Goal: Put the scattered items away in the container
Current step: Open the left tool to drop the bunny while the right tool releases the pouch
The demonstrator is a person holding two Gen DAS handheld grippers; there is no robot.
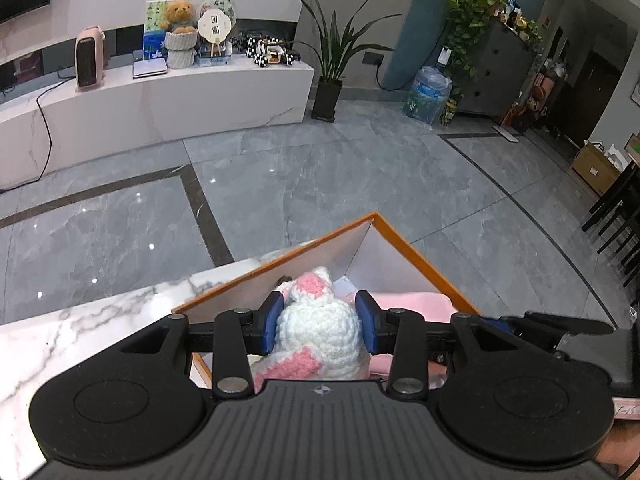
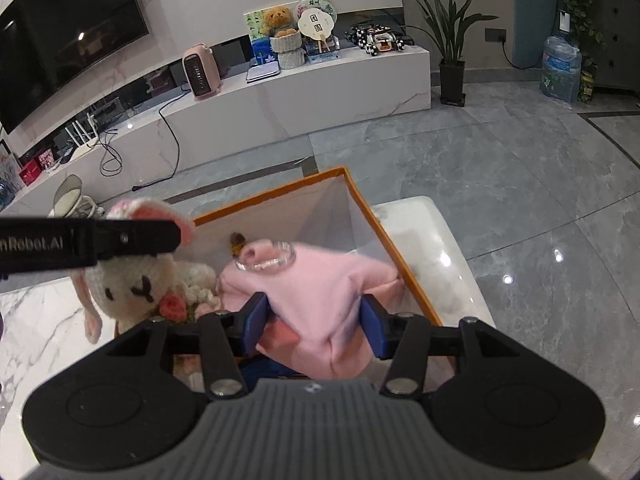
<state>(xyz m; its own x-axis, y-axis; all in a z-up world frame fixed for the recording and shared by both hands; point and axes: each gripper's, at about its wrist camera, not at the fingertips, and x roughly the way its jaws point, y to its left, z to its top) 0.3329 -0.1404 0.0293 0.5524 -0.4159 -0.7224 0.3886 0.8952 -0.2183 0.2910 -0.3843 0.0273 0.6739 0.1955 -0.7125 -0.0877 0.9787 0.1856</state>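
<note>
While both grippers hang over the box, neither item is released yet. Left gripper (image 1: 318, 322): pads pressed on both sides of a crocheted bunny (image 1: 320, 328), white w/ pink patches, held above the near left part of the orange-rimmed box (image 1: 416, 246). Right gripper (image 2: 314, 322): pink cloth item (image 2: 320, 292) sits between the pads, but the right pad shows a gap, so the jaws look partly open and the grip loosened; cloth slumps inside the box. A clear ring (image 2: 266, 260) lies on top of the cloth. Beyond it, a small brown object (image 2: 237, 242) rests at the box's far wall; identity unclear. Box stands on the marble tabletop (image 1: 80, 328), near its far edge.

Assessment: two items over or in the container, drop-off of both pending. No loose items visible on the tabletop in view; the rest of it is hidden, so remaining count can't be confirmed.
</note>
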